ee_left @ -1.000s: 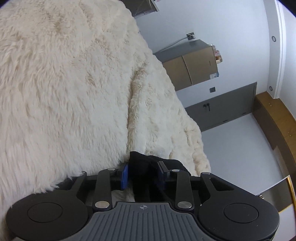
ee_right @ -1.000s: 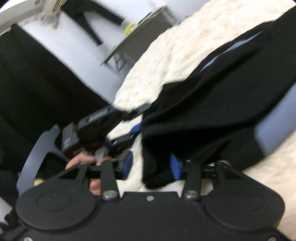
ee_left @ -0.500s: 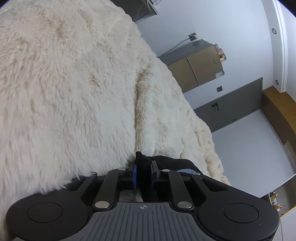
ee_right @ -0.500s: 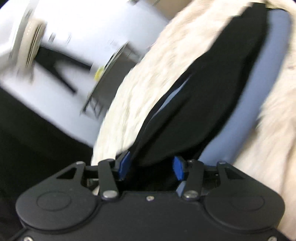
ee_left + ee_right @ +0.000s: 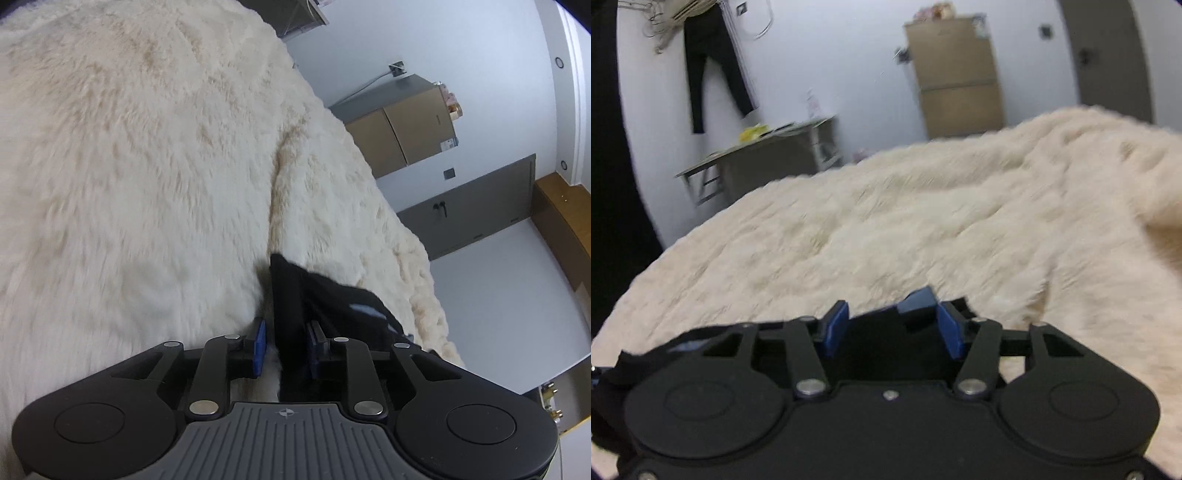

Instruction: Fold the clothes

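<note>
Both tongs sit over the fluffy blanket (image 5: 147,177): the left tongs (image 5: 284,343) are opening around the black cloth (image 5: 295,295), the right tongs (image 5: 890,328) are closing on its edge, so pull gently and keep the fold flat.

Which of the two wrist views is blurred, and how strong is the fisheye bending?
Left wrist view: mostly sharp, slight softness on the fluffy blanket; the door and cabinet lean and curve hard toward the rim. Right wrist view: motion-smeared throughout, blanket fur streaked, table soft; only the tongs stay fairly crisp.
</note>
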Demonstrator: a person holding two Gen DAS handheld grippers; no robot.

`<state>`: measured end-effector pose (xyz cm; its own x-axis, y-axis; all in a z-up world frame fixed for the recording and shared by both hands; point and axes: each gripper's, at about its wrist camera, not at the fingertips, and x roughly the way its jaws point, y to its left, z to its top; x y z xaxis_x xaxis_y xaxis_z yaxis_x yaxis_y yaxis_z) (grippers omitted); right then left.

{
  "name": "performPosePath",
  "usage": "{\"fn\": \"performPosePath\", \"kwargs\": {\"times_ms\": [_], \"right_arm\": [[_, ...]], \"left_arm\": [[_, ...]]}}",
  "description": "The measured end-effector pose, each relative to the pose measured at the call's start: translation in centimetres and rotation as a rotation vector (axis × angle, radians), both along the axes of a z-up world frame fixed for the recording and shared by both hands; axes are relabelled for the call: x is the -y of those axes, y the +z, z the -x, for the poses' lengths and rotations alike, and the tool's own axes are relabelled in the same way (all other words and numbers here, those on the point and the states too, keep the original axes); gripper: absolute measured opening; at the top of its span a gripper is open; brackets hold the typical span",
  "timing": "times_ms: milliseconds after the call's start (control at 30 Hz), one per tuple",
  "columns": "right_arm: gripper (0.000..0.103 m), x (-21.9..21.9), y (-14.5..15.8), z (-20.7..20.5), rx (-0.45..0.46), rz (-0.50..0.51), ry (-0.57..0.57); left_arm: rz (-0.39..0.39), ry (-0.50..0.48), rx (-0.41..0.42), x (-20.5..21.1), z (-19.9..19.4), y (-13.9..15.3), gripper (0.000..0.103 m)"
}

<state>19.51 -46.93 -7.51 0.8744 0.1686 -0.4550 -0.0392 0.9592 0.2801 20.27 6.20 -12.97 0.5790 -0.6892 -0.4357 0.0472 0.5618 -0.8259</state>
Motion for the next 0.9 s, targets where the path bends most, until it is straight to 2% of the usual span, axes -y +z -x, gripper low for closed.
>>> {"fn": "performPosePath", "kwargs": {"times_ms": [67, 100, 133, 200, 300, 367, 467, 533, 567, 633, 667, 733, 800, 867, 900], "right_arm": [[0.037, 0.0, -0.9, -1.0, -0.015, -0.016, 0.041], [0.024, -0.3, -1.2, -1.1, -0.024, -0.014, 0.052], [0.002, -0.8, -1.3, -1.6, -0.053, 0.001, 0.084], [0.002, -1.0, -1.1, -2.2, -0.067, 0.016, 0.112], [0.002, -1.2, 0.9, -2.0, -0.004, 0.052, 0.099], [0.002, -0.5, 2.2, -2.1, 0.018, 0.096, -0.013], [0.006, -0.5, 2.2, -3.4, -0.043, 0.177, -0.088], [0.015, -1.0, 1.9, -4.3, -0.113, 0.25, -0.121], [0.017, -1.3, 1.6, -4.6, -0.15, 0.289, -0.154], [0.022, -1.8, 1.9, -4.2, -0.137, 0.289, -0.189], [0.027, -2.3, 2.4, -3.7, -0.091, 0.278, -0.188], [0.053, -4.3, 3.6, -2.4, 0.003, 0.266, -0.144], [0.056, -7.8, 4.9, -1.1, 0.081, 0.26, -0.047], [0.056, -12.1, 5.5, -0.6, 0.084, 0.189, 0.147], [0.056, -13.3, 5.6, -0.5, 0.077, 0.171, 0.202]], "left_arm": [[0.021, -0.01, -0.005, 0.0, 0.4, -0.1, 0.021], [0.03, -0.021, -0.007, 0.0, 0.5, -0.2, 0.022], [0.041, -0.045, -0.008, 0.4, 0.5, -0.3, 0.025], [0.048, -0.073, -0.01, 0.9, 0.4, -0.5, 0.025], [0.036, -0.088, -0.018, 1.6, 0.4, -0.7, 0.025], [0.03, -0.08, -0.024, 1.5, 0.4, -0.7, 0.017], [0.001, -0.057, -0.025, 1.5, 0.5, -0.4, 0.016], [-0.015, -0.054, -0.026, 1.7, 0.7, -0.3, 0.016], [-0.013, -0.049, -0.032, 1.7, 0.7, -0.2, 0.016], [-0.001, -0.029, -0.05, 1.5, 1.0, -0.1, 0.02], [0.005, -0.023, -0.057, 1.3, 1.3, 0.0, 0.027], [0.026, 0.006, -0.064, 0.9, 2.4, 0.5, 0.037], [0.049, 0.027, -0.071, 1.0, 3.5, 0.9, 0.045], [0.056, 0.009, -0.086, 1.9, 4.0, 0.9, 0.049], [0.048, -0.011, -0.092, 2.7, 4.1, 0.8, 0.049]]}}
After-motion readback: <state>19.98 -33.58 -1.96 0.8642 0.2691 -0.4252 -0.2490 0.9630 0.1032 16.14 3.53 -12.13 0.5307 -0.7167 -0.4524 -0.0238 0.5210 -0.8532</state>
